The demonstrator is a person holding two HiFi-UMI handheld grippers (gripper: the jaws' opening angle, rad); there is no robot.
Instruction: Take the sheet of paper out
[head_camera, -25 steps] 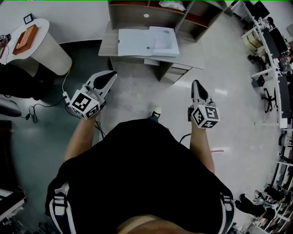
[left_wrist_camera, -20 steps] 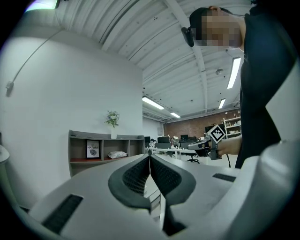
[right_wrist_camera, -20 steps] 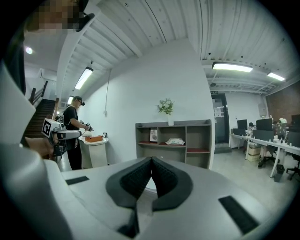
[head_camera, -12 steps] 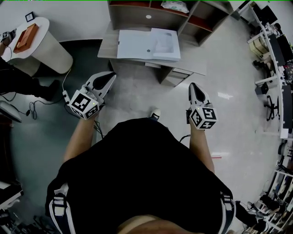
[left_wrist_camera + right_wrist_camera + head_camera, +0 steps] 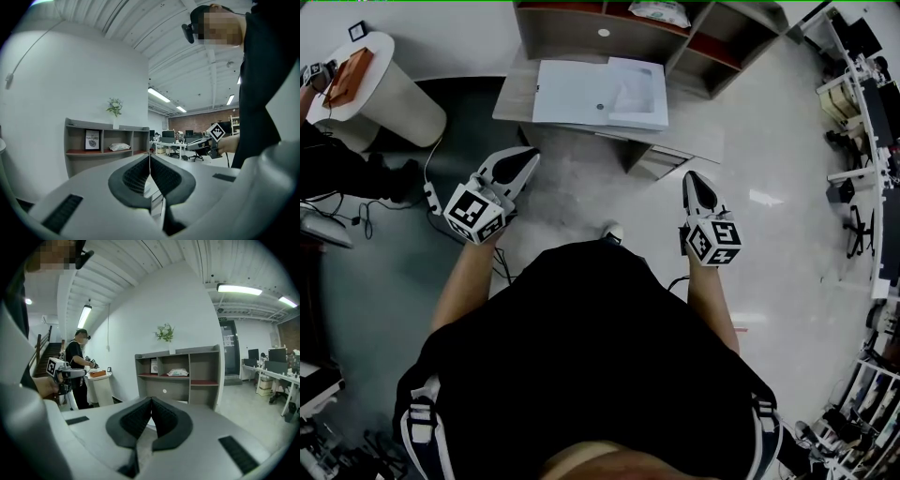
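Note:
A flat white folder (image 5: 581, 92) lies on a low grey desk (image 5: 514, 101) ahead of me, with a paler sheet-like part (image 5: 636, 94) on its right half. My left gripper (image 5: 525, 157) hangs in the air short of the desk's front left corner, jaws shut and empty. My right gripper (image 5: 691, 177) is level with it on the right, off the desk's right end, also shut on nothing. In the left gripper view the pads (image 5: 149, 157) meet in a thin line. The right gripper view shows its closed jaws (image 5: 151, 400) pointing at the shelf unit (image 5: 180, 373).
A grey shelf unit (image 5: 581, 28) stands behind the desk. A round white pedestal (image 5: 389, 89) with an orange box is at the far left, with another person (image 5: 337, 159) and floor cables (image 5: 366, 225) beside it. Office desks and chairs (image 5: 862, 112) line the right side.
The desk and folder have drawn nearer and look larger as I step forward. Both grippers have come along with me, still shut.

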